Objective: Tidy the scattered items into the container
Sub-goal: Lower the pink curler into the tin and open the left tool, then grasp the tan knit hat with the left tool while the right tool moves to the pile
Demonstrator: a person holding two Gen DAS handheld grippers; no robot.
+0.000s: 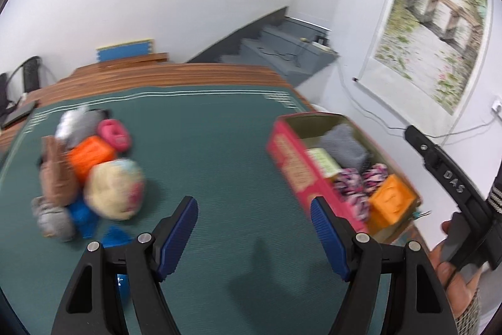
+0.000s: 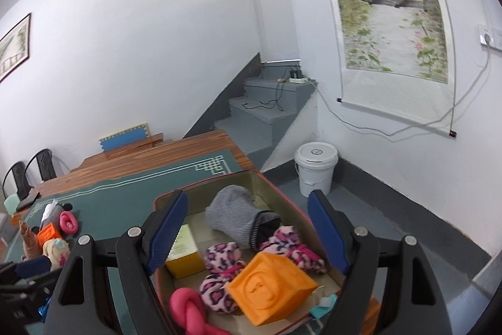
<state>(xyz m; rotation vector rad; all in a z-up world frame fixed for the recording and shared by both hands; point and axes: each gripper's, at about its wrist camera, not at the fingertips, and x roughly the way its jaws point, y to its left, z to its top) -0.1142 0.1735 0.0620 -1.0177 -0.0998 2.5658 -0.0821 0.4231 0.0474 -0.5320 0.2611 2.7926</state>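
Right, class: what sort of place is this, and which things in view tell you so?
Probably a room in a home, perhaps a basement or stairwell corner: grey stairs climb beside a wooden table, a landscape scroll hangs on the wall, and a white bucket stands on the floor.

You are working in a plain room of a home or small office: white walls, a landscape scroll painting (image 2: 389,5) hanging beside a grey concrete staircase (image 2: 266,112), and a framed picture (image 2: 14,46) on the far wall. A long wooden table (image 2: 175,149) carries a green mat (image 1: 219,146), with black chairs (image 2: 31,171) behind it and a white lidded bucket (image 2: 315,168) on the grey floor
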